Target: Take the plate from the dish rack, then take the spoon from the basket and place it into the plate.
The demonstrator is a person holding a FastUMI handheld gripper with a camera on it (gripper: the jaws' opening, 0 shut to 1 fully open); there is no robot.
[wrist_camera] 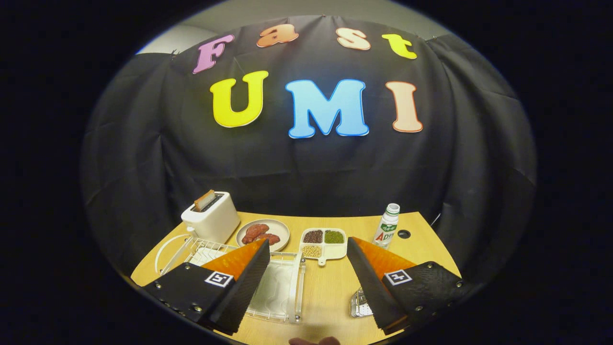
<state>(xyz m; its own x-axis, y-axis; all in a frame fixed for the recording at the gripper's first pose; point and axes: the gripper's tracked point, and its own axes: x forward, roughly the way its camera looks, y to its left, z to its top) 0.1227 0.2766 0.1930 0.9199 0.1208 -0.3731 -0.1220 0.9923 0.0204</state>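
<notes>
My gripper (307, 242) hangs open above the front of the wooden table (330, 292), with nothing between its fingers. The white wire dish rack (207, 247) stands at the left, partly behind my left finger, on a clear drip tray (280, 287). A white plate (160, 254) stands on edge at the rack's far left end. A small see-through basket (358, 304) pokes out from under my right finger. Most of it is hidden, and I cannot make out the spoon in it.
Beyond the rack stand a white toaster (210, 218) with a slice in it and a plate of reddish meat (263, 233). A divided dish of beans (323, 242) lies just ahead of the fingers. A small bottle (387, 225) and a cable hole (403, 234) are at the right.
</notes>
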